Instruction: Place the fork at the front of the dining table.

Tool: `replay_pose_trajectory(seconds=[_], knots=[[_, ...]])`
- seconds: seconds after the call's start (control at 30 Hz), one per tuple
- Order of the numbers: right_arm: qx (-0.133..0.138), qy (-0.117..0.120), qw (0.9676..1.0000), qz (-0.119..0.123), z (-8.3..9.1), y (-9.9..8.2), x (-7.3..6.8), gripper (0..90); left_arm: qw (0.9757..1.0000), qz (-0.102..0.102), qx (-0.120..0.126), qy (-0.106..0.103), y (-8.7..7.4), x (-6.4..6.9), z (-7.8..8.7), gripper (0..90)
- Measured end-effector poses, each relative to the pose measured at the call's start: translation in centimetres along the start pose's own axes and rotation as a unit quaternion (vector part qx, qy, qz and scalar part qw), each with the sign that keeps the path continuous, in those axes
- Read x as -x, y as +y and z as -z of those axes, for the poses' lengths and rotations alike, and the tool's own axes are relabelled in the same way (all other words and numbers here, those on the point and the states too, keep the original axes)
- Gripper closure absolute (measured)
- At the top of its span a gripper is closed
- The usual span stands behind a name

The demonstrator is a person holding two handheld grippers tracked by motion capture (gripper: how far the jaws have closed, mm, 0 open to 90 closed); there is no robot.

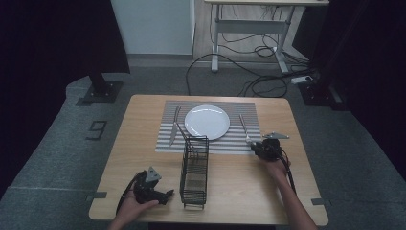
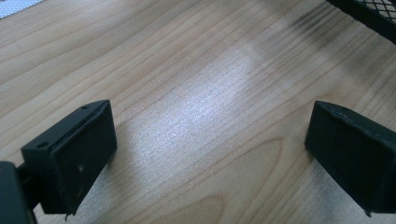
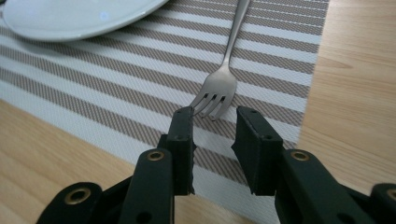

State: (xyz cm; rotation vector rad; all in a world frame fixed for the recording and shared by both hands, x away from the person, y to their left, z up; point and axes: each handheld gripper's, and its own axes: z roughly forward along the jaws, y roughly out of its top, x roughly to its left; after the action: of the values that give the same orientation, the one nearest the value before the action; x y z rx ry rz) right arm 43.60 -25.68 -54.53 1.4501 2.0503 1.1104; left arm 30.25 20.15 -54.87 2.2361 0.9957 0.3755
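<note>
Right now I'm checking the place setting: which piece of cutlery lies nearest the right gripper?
The fork on the placemat, right of the plate. Its tines lie just beyond the right gripper; the knife lies left of the plate, far off.

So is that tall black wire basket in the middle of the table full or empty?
Mostly empty: the black wire basket stands upright on the wooden table, with bare wood showing through its bars, except one thin handle leaning out of its far end.

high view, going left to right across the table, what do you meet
left gripper → knife → wire basket → plate → fork → right gripper
</note>
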Motion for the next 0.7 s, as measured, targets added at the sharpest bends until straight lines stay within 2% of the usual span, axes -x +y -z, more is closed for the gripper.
replay_pose_trajectory(seconds=[0.13,0.37,0.47,0.6,0.7], knots=[[0.002,-0.009,0.9999,-0.009,-0.8,0.6,-0.5,67.6,1.0000,0.001,0.000,0.000,0.0,0.0,0.0,2.0],[0.020,-0.010,0.9992,-0.033,-2.1,1.4,-1.1,68.9,1.0000,0.001,0.000,0.000,0.0,0.0,0.0,2.0],[0.016,-0.015,0.9994,-0.028,-2.5,1.8,-1.4,68.8,1.0000,0.000,0.000,0.000,0.0,0.0,0.0,2.0],[0.016,-0.021,0.9990,-0.035,-2.6,1.9,-1.6,65.3,1.0000,0.000,0.000,0.000,0.0,0.0,0.0,2.0],[0.026,-0.018,0.9987,-0.039,-2.1,1.6,-1.6,61.5,1.0000,0.000,0.000,0.000,0.0,0.0,0.0,2.0]])
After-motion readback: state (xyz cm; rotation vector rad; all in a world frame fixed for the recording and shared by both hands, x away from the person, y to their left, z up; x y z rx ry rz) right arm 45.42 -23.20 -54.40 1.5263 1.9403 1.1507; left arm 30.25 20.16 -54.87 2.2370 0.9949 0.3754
